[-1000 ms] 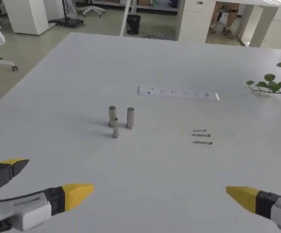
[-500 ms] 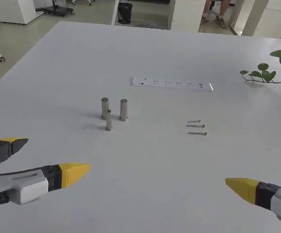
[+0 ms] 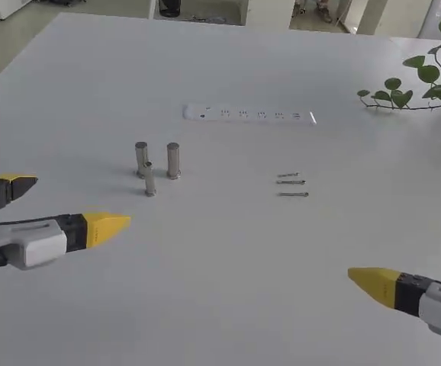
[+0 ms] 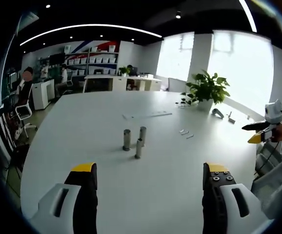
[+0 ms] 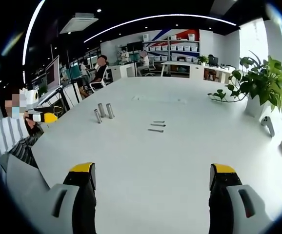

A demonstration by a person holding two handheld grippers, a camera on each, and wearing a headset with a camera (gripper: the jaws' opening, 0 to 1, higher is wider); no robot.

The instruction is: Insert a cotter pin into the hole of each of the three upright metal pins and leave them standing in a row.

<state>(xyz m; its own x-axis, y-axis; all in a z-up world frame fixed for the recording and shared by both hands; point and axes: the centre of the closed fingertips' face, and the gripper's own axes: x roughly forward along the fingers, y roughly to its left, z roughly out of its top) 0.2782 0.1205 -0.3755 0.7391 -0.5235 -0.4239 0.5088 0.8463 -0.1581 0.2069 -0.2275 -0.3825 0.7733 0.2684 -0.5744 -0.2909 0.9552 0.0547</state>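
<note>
Three upright metal pins [image 3: 173, 160] stand in a tight cluster on the white table [image 3: 220, 259], left of centre. Three cotter pins [image 3: 291, 182] lie side by side to their right. My left gripper [image 3: 64, 204] hovers open, near and to the left of the metal pins, with nothing between its jaws. In the left gripper view the metal pins [image 4: 138, 147] stand straight ahead of the left gripper [image 4: 150, 168]. My right gripper [image 5: 152, 169] is open and holds nothing, with the cotter pins [image 5: 155, 126] ahead of it. One of its yellow fingertips [image 3: 369, 280] shows at the lower right.
A white power strip [image 3: 249, 115] lies behind the pins. A potted plant [image 3: 426, 76] sits at the table's far right. Bare tabletop lies between the grippers and the parts. Desks, chairs and people are off the table in the background.
The head camera has tilted, shifting the whole scene. My left gripper has moved forward, closer to the metal pins. The pins and cotter pins have not moved.
</note>
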